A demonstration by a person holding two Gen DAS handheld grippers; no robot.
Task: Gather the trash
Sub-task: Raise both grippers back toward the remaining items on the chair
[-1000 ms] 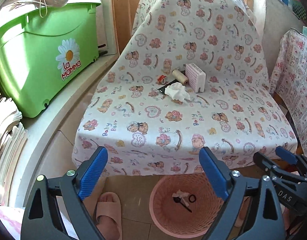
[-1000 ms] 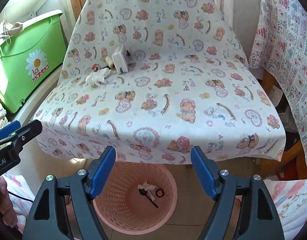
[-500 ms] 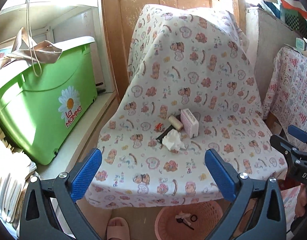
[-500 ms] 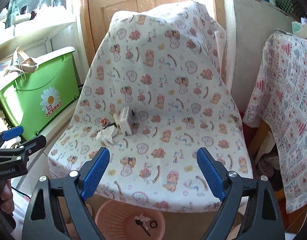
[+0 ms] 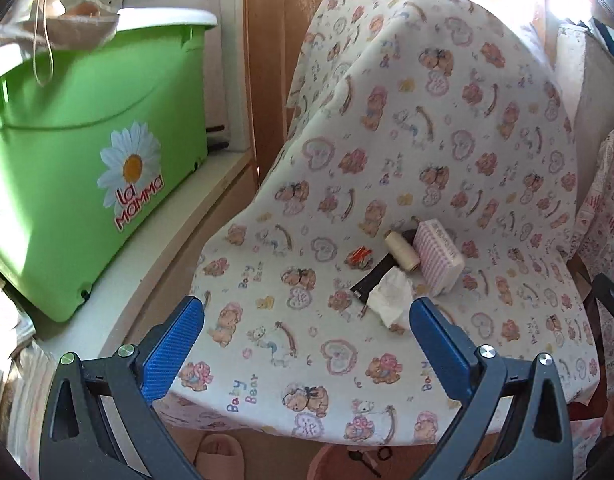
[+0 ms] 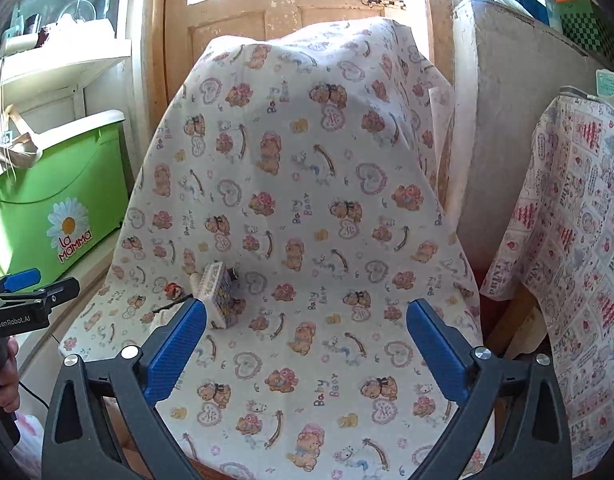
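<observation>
Our left gripper (image 5: pixel 307 320) is spread wide and empty, our right gripper (image 6: pixel 307 322) opening, empty; near pink basket (image 5: pixel 327 458) holds dark scraps (image 5: pixel 367 456).

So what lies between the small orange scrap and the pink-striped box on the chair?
In the left wrist view, a cream thread spool lies between orange scrap and striped box.

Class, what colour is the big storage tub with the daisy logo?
Bright green with a white rim; clearest in the left wrist view.
</observation>
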